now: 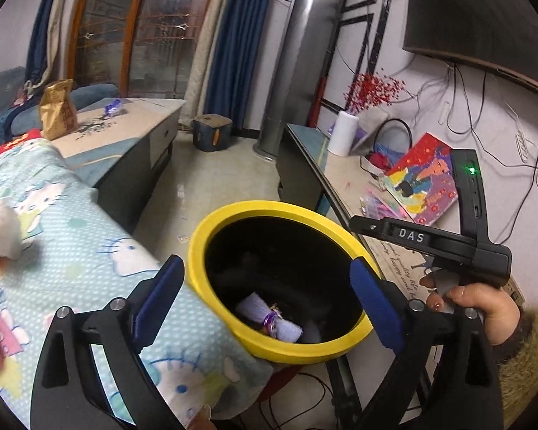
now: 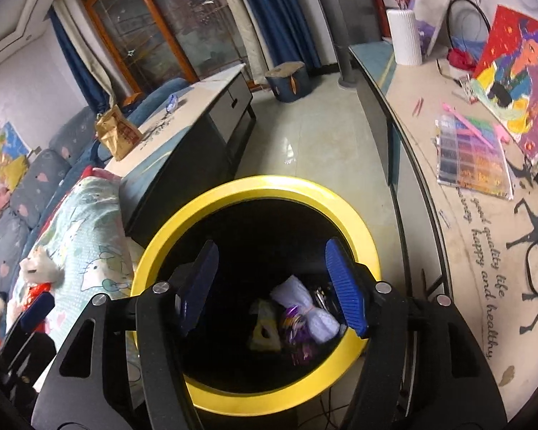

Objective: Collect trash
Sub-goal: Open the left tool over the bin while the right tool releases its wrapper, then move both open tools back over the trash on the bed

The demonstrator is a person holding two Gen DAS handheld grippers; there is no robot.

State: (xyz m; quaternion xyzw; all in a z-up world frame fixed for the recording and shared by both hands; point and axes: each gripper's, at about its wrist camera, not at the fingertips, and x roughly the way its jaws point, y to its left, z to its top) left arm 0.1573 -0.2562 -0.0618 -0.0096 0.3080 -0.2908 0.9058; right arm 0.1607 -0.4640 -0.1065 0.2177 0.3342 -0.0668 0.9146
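A black trash bin with a yellow rim (image 1: 229,222) (image 2: 183,222) stands between a bed and a side table. Inside lie a pale lilac wrapped bundle (image 1: 269,317) (image 2: 317,311), a purple shiny wrapper (image 2: 294,322) and a yellowish scrap (image 2: 265,333). My left gripper (image 1: 265,304) is open and empty, with the bin's mouth between its fingers. My right gripper (image 2: 272,286) is open and empty, directly above the bin's mouth; its body shows in the left wrist view (image 1: 430,240). A brown paper bag (image 1: 57,111) (image 2: 116,132) and a blue wrapper (image 1: 113,107) (image 2: 171,102) sit on the low cabinet.
A bed with a cartoon-cat blanket (image 1: 71,233) (image 2: 86,225) lies at the left, holding a plush toy (image 2: 41,265). The side table (image 2: 484,215) at the right holds a white vase (image 2: 405,36), a bead box (image 2: 473,157) and a painting (image 2: 513,82). Tiled floor (image 2: 305,143) runs behind the bin.
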